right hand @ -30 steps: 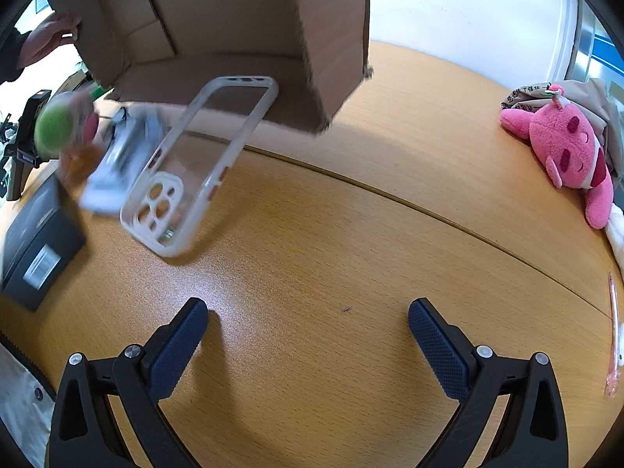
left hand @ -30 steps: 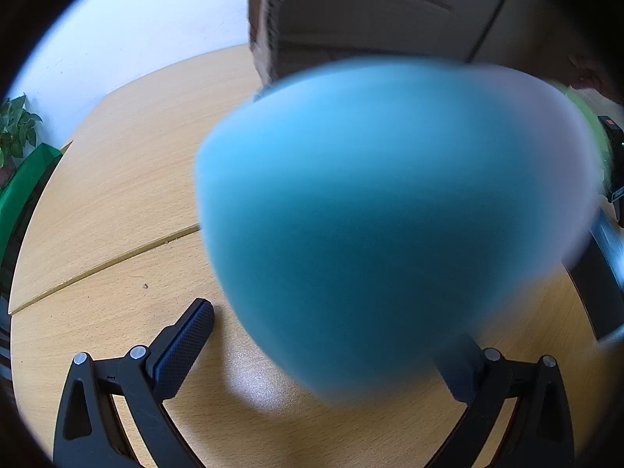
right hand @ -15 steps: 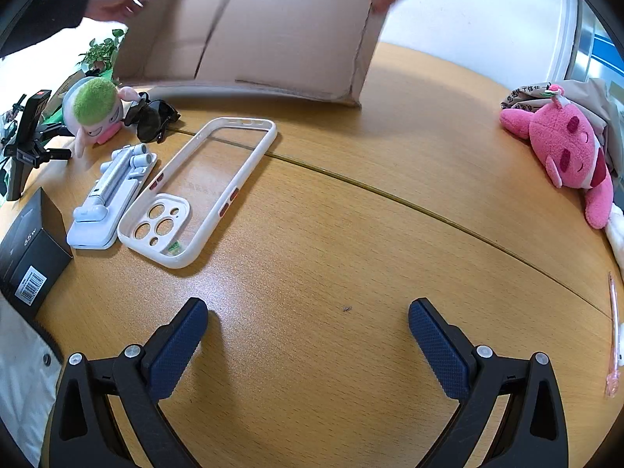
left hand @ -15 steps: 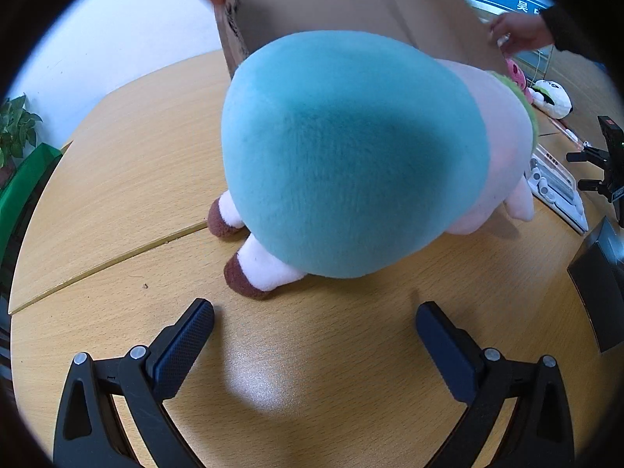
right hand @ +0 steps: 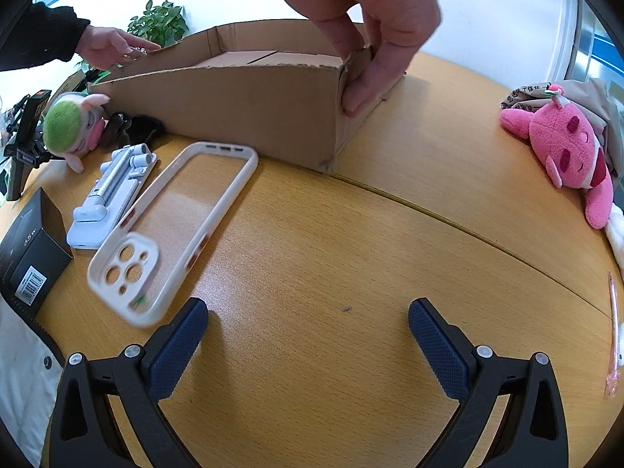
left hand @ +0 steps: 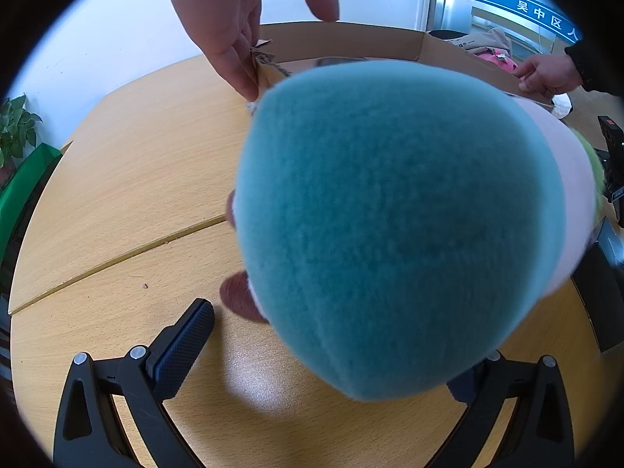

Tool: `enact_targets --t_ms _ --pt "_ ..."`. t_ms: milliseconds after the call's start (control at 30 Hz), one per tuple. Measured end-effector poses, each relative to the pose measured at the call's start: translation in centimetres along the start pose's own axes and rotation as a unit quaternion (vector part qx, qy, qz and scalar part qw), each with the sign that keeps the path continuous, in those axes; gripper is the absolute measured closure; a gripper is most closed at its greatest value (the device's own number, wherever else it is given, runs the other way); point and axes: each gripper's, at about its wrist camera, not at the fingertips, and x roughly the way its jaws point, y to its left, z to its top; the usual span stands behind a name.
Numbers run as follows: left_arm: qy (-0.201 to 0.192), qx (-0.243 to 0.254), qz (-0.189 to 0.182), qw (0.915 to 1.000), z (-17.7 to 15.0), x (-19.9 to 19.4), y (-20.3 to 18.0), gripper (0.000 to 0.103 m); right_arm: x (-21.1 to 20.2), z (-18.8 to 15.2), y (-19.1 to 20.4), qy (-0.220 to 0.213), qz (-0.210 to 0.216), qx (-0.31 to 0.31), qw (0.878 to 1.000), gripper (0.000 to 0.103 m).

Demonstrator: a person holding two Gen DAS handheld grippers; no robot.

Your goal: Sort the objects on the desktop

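While two bare hands are gripping the cardboard box (right hand: 249, 105) at opposite ends, one hand (right hand: 370, 19) pinching its near right corner and the other hand (right hand: 109, 45), in a dark sleeve, touching its far left rim, the box is sitting on the wooden desk (right hand: 351, 257) with its open top facing up.

Both grippers are hovering low over the desk. The right gripper (right hand: 308, 335) is holding its fingers (right hand: 177, 347) wide apart with nothing between them; bare wood is showing in the gap. Just beyond its left finger, a white phone case (right hand: 171, 234) is lying flat, and beside that a white folding stand (right hand: 113, 191) is resting. A black carton (right hand: 33, 261) with a barcode label is standing at the left edge. Near the box's left end a plush toy (right hand: 72, 126) with a green head is lying, with sunglasses (right hand: 132, 128) just beside it. A pink plush (right hand: 565, 152) is lying well apart at the right.

The left gripper (left hand: 327, 351) is also spreading its fingers (left hand: 179, 347) wide. The teal body of the plush toy (left hand: 390, 226) is filling most of that view very close to the camera, hiding much of the right finger; whether the fingers are touching it cannot be told. Its brown foot (left hand: 238, 296) is near the left finger.
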Motion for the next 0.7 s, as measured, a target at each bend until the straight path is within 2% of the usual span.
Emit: enact_targets --t_ms 700 --pt "0.002 0.02 -0.011 0.9997 0.21 -0.03 0.25 0.0 0.07 0.08 -0.01 0.0 0.0 0.0 1.0 0.0"
